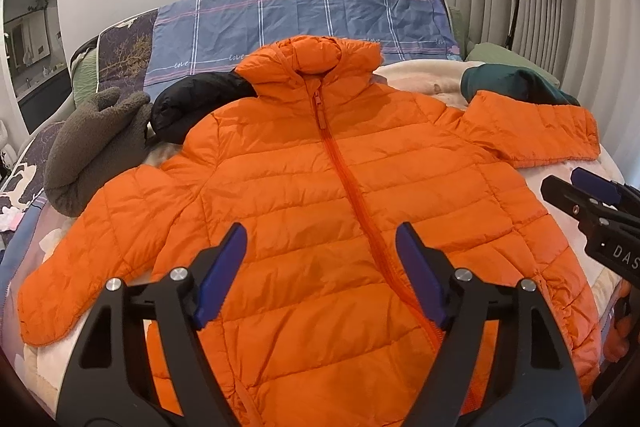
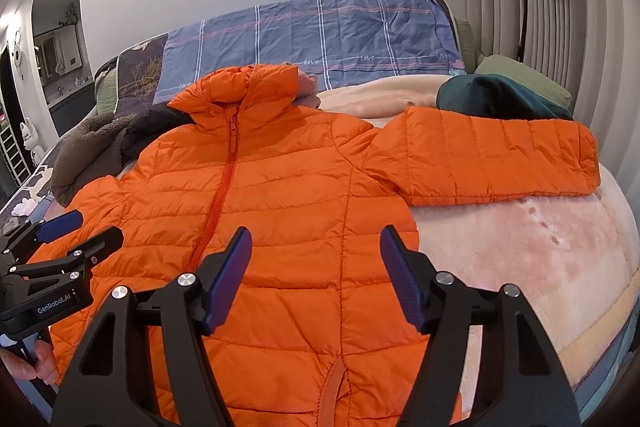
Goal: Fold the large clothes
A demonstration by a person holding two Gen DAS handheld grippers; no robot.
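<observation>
Both of my claws hang released over the orange jacket (image 1: 312, 195), nothing between their blue pads: the left claw (image 1: 320, 267) above its zipper, the right claw (image 2: 316, 271) near the hem. I see the jacket spread front-up on the bed (image 2: 540, 247), sleeves out.

The jacket (image 1: 304, 187) hem runs off the near edge in both views. It covers part of a black garment (image 1: 196, 103). The hand (image 2: 38, 367) at the left edge is cut off.
</observation>
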